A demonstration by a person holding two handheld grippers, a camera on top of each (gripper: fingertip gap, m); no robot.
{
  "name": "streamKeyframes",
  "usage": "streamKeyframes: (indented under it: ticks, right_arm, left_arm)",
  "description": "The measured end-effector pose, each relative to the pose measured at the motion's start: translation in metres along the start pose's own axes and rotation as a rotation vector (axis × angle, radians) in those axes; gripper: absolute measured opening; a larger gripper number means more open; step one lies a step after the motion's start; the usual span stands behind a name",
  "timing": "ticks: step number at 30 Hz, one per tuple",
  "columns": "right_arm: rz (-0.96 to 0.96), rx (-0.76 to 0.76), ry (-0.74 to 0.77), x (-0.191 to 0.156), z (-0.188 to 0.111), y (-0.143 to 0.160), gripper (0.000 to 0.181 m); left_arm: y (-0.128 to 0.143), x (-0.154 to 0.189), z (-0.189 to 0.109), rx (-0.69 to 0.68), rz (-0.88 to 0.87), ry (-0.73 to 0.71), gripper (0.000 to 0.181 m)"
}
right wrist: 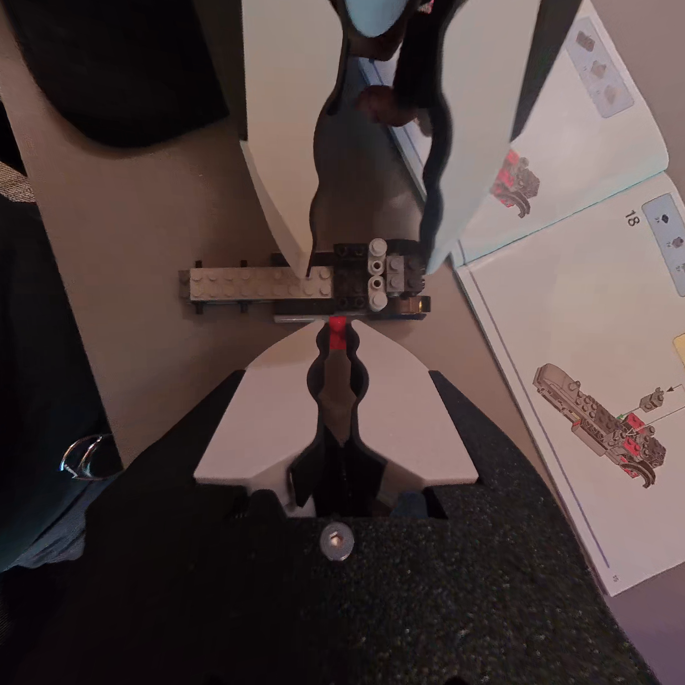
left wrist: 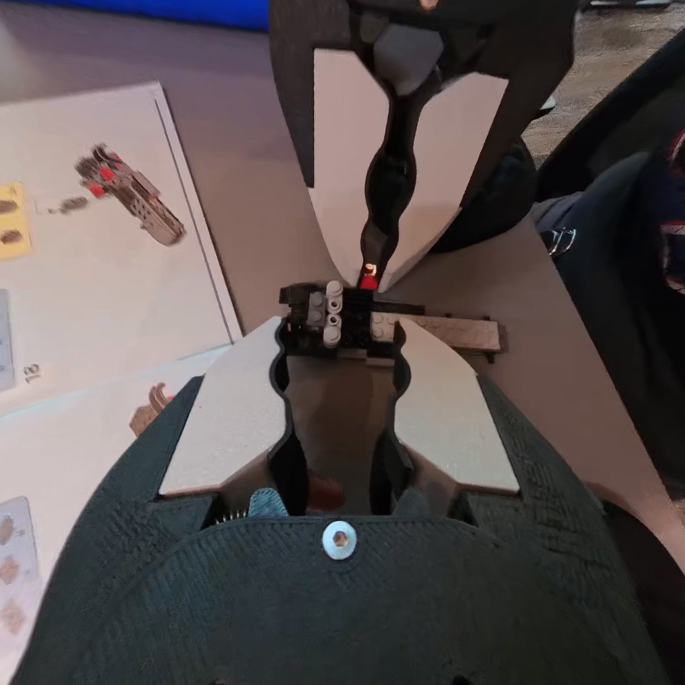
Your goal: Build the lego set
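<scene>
Beige table (right wrist: 155,230); metal clip (right wrist: 83,461) at edge.

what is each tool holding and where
Right tool: a small red brick, pinched at its rear end between the tips. Left tool: the lego model, straddled across its black front section.

Long grey-and-black lego model (right wrist: 296,285) lies flat; small red brick (right wrist: 337,333) touches its side.

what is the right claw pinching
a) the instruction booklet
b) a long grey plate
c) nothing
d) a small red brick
d: the right claw is shut on a small red brick, its tip at the side of the grey and black lego model that the left claw straddles.
</scene>
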State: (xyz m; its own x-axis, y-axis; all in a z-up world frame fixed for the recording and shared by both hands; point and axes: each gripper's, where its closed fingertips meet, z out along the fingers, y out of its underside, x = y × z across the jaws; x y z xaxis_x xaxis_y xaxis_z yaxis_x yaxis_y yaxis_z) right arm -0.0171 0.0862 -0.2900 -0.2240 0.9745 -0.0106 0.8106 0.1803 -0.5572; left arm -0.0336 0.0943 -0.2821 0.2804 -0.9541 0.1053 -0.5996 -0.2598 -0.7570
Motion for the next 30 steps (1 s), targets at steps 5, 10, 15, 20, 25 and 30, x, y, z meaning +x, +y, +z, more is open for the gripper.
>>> streamKeyframes:
  ticks: [5, 10, 15, 20, 25, 30]
  right_arm:
    - [-0.047, 0.044, 0.003, 0.003, 0.005, -0.014, 0.009]
    - [-0.068, 0.062, -0.030, 0.000, 0.011, -0.027, 0.008]
    - [0.016, 0.076, -0.043, 0.003, 0.010, -0.037, 0.008]
    - [0.246, 0.130, -0.034, -0.009, 0.002, -0.043, 0.008]
    - [0.382, 0.146, 0.087, -0.008, 0.003, -0.035, 0.008]
    - [0.449, 0.152, 0.122, -0.012, 0.009, -0.043, 0.008]
  left_arm:
    - [0.011, 0.011, -0.011, -0.024, -0.129, -0.039, 0.041]
    - [0.023, 0.022, -0.023, -0.016, -0.283, -0.242, 0.041]
    - [0.032, 0.021, -0.032, -0.029, -0.480, -0.473, 0.041]
    - [0.029, 0.023, -0.031, 0.046, -0.660, -0.572, 0.041]
    - [0.017, 0.037, -0.043, 0.197, -0.654, -0.483, 0.051]
    - [0.022, 0.034, -0.055, 0.158, -0.434, -0.444, 0.052]
